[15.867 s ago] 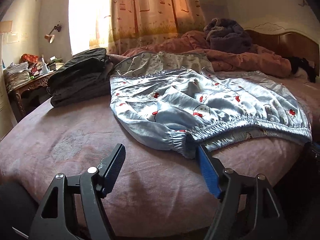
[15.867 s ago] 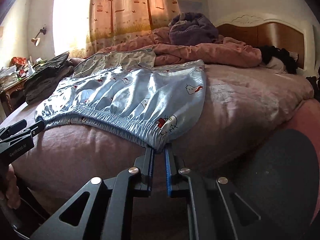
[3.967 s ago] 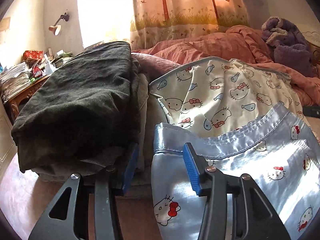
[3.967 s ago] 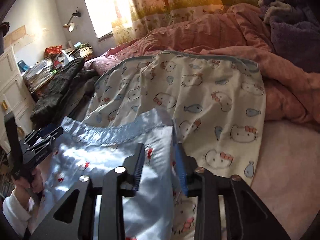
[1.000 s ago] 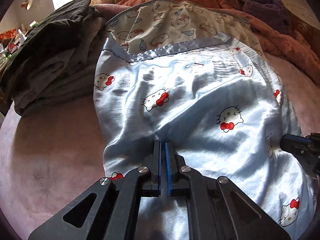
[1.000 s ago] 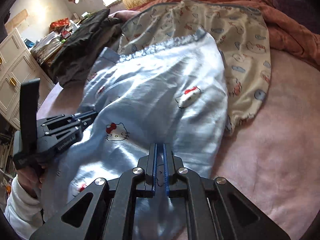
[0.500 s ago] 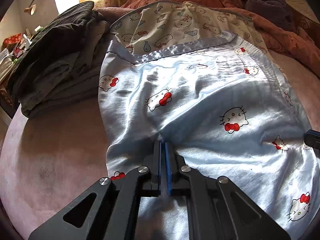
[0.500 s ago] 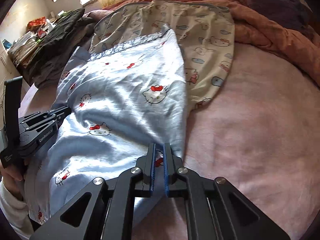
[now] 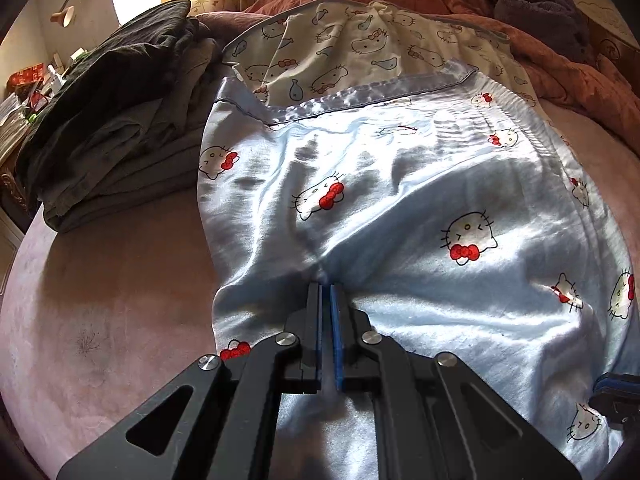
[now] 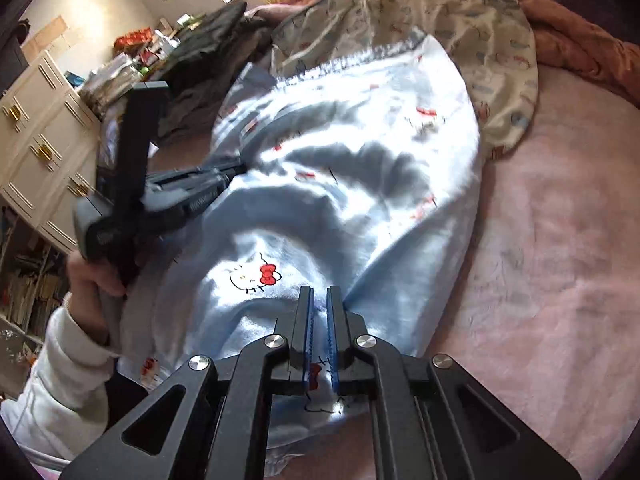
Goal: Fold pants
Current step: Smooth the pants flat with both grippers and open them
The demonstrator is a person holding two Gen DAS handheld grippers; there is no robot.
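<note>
On the bed (image 9: 100,320), both grippers angled down, left gripper (image 9: 325,292) and right gripper (image 10: 319,296) each clamped on the pants (image 9: 400,200).

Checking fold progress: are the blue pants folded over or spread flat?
Folded over: blue pants lie doubled, hem edge atop cream pajama piece.

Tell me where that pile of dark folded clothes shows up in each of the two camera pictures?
Left wrist view: the pile of dark folded clothes fills the upper left, touching the left edge of the blue cat-print pants.
Right wrist view: the pile is small, top centre-left, partly behind the left claw.
Shared landmark: the cream cat-print garment under the pants' far edge.
</note>
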